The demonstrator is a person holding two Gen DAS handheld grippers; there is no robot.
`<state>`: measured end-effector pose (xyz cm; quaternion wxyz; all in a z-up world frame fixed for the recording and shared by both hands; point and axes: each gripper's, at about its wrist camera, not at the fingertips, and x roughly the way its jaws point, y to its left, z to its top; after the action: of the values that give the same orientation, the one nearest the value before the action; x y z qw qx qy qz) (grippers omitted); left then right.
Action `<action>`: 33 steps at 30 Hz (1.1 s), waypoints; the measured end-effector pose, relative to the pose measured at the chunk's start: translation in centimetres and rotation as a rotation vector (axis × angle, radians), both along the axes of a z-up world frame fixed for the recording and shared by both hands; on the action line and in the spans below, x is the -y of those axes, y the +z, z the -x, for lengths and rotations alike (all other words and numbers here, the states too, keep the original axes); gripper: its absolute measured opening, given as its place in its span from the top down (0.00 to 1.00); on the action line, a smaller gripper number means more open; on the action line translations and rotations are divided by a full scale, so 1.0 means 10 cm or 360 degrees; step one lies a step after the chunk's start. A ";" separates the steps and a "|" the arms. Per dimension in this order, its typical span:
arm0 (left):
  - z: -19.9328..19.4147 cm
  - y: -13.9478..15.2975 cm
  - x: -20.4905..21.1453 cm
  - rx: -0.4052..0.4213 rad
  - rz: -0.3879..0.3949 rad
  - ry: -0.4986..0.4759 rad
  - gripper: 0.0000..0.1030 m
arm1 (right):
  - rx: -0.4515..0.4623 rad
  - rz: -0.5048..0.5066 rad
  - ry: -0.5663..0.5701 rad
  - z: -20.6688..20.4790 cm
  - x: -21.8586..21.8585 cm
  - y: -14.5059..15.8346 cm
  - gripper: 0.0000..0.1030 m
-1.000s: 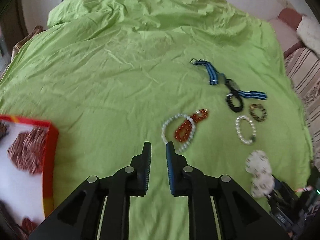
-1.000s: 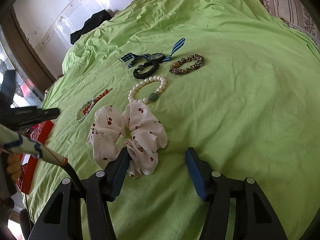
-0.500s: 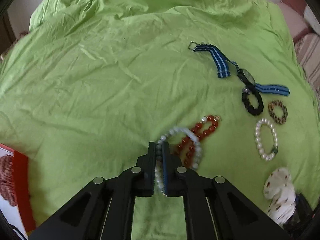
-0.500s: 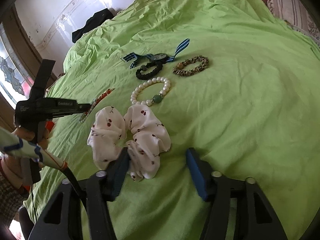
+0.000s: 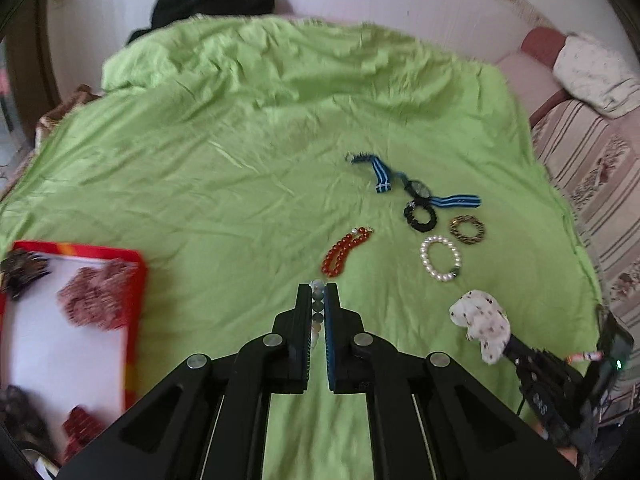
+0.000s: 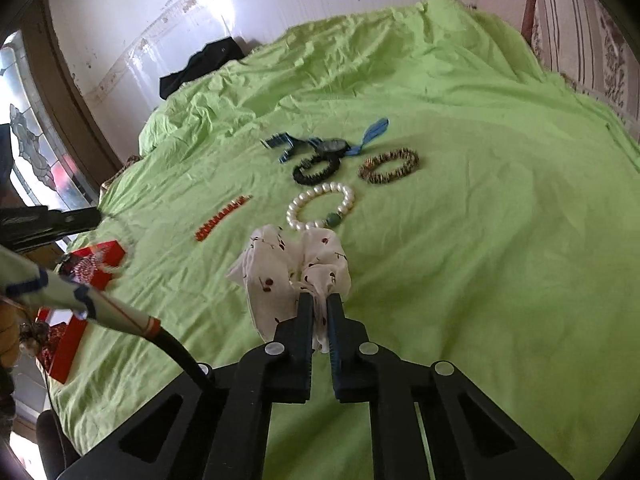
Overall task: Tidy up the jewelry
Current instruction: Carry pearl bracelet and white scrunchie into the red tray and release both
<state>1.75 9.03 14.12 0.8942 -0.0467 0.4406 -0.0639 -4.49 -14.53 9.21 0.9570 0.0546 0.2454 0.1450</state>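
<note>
1. Gripping a pale beaded bracelet (image 5: 317, 308), the left gripper (image 5: 318, 300) has its jaws drawn nearly together, with a column of grey-white beads showing in the narrow slot between the pads.
2. Just ahead of those jaws and slightly right, a red beaded bracelet (image 5: 346, 251) lies stretched out on the green sheet (image 5: 224, 184).
3. Farther ahead and to the right of the left jaws lie a pearl bracelet (image 5: 440, 258), a black braided bracelet (image 5: 419, 214), a brown patterned bracelet (image 5: 467, 230) and a watch with a blue striped strap (image 5: 416, 188); the black bracelet lies just beside the watch, though whether they touch I cannot tell.
4. To the left of the left jaws sits a red-rimmed tray (image 5: 134, 304) holding blurred dark and reddish items.
5. The right gripper (image 6: 319, 304) is pinched almost closed on a white cherry-print scrunchie (image 6: 276, 276); a fold of fabric is caught between the pads, and the rest bunches ahead and to the left of the jaws.
6. Directly beyond the scrunchie in the right wrist view lies the pearl bracelet (image 6: 322, 206), touching or nearly touching the fabric's far edge.
7. Off to the far left of the right jaws, the left gripper (image 6: 60, 220) shows side-on near the tray (image 6: 108, 252).
</note>
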 end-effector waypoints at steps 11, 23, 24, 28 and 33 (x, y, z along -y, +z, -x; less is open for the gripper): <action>0.81 0.37 -0.57 0.0154 0.0096 0.0114 0.95 | -0.0008 -0.0018 0.0057 0.65 -0.05 0.21 0.93; 1.19 0.44 -1.88 0.0153 0.0129 0.0436 0.95 | 0.0010 0.0137 0.0390 0.80 -1.07 0.64 0.93; 1.20 0.43 -2.02 0.0147 0.0127 0.0464 0.95 | 0.0001 0.0148 0.0437 0.78 -1.24 0.67 0.93; 1.14 0.32 -2.54 0.0098 0.0151 0.0576 0.95 | -0.0042 0.0184 0.0593 0.72 -1.85 0.70 0.93; 0.96 0.10 -3.08 0.0023 0.0159 0.0713 0.95 | -0.0099 0.0295 0.0752 0.58 -2.70 0.61 0.93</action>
<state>-7.84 39.87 15.09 0.8858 -0.1871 0.4090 0.1142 -10.32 12.51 15.36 0.8894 -0.0877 0.2929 0.3399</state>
